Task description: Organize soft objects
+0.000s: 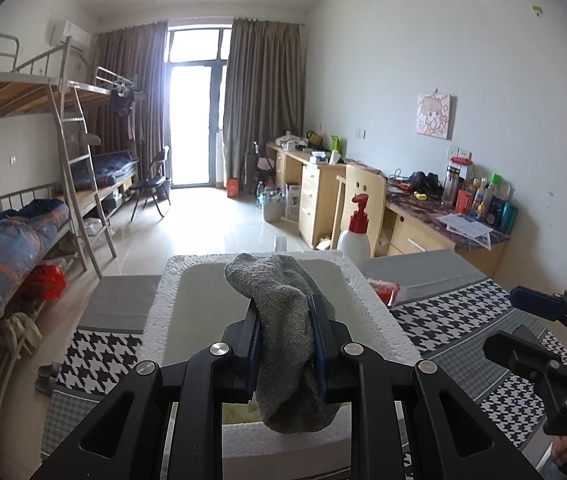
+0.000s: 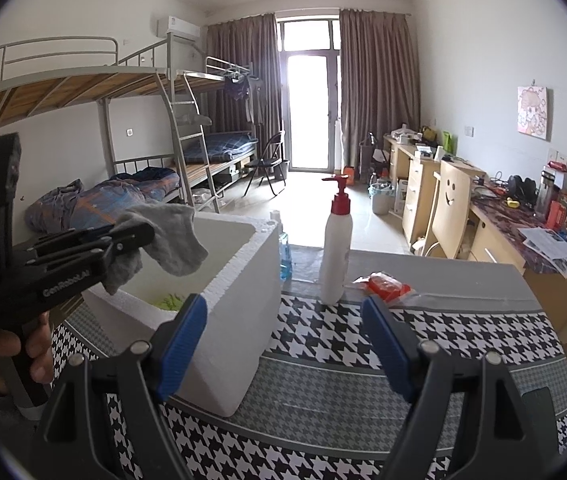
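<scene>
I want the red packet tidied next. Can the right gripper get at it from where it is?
Probably yes. The right gripper is open and holds nothing, and the red packet lies on bare cloth ahead of it. The white pump bottle stands just left of the packet, apart from it.

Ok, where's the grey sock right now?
The grey sock is clamped in the left gripper, hanging over the open white foam box, left of the pump bottle in the right wrist view.

A shared dormitory room: metal bunk beds [image 2: 131,128] with ladders line 1 wall, wooden study desks [image 2: 435,184] cluttered with bottles line the other, and brown curtains [image 1: 263,96] frame a balcony door [image 1: 197,120]
</scene>
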A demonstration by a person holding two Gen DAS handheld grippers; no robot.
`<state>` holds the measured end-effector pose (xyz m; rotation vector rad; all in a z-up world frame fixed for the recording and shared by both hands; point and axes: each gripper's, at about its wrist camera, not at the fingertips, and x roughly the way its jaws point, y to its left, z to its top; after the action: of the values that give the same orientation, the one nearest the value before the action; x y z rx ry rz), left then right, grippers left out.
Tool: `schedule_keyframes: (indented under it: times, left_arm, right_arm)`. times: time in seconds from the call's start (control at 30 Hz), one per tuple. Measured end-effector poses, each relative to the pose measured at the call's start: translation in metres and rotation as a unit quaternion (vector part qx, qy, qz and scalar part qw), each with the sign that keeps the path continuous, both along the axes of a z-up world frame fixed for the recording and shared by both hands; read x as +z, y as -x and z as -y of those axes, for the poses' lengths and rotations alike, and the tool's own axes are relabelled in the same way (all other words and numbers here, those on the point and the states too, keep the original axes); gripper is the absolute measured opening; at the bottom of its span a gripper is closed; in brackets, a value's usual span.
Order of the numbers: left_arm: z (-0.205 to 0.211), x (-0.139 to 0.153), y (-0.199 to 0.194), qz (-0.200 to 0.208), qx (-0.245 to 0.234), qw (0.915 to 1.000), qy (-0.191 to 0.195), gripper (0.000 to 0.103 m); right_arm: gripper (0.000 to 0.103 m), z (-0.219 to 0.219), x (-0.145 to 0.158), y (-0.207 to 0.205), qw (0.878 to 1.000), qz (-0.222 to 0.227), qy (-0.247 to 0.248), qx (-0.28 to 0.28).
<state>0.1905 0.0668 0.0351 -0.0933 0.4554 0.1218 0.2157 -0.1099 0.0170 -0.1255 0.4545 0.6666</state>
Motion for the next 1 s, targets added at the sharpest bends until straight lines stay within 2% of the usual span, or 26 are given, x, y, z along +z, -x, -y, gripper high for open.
schedule_keyframes:
  times: [0.17,0.2,0.23,0.27,0.3,0.33,0.6,1.0]
  left_arm:
    - [0.002,-0.003,-0.008,-0.014,0.007,0.9999,-0.004,0.026]
    - [0.002,-0.004,-0.009,-0.016,0.01,0.9998,-0.003,0.035]
    - [0.002,-0.004,-0.01,-0.018,0.014,0.9997,-0.005,0.054]
    - [0.002,-0.004,-0.011,-0.019,0.019,0.9996,-0.007,0.065]
    - [0.002,-0.004,-0.009,-0.015,0.026,0.9995,-0.007,0.082]
    - [0.002,-0.004,-0.007,-0.011,0.03,0.9995,-0.007,0.088]
    - [0.006,0.001,0.003,0.001,0.042,0.9991,-0.011,0.101]
    - [0.026,0.013,0.04,0.04,0.039,0.9977,-0.039,0.102]
  right_arm:
    - [0.083,0.006,-0.002,0.0,1.0,-0.003,-0.005,-0.002]
    - [0.083,0.006,-0.002,-0.001,1.0,-0.004,-0.006,-0.002]
    - [0.083,0.007,-0.001,-0.001,1.0,-0.006,-0.007,-0.002]
    - [0.083,0.008,-0.001,-0.001,1.0,-0.007,-0.009,-0.003]
    - [0.083,0.009,-0.001,-0.001,1.0,-0.007,-0.009,-0.003]
    - [0.083,0.009,-0.001,-0.001,1.0,-0.006,-0.009,-0.004]
    - [0.083,0.013,0.002,0.005,1.0,0.001,-0.009,-0.006]
    - [0.083,0.024,0.006,0.024,1.0,0.012,-0.02,-0.005]
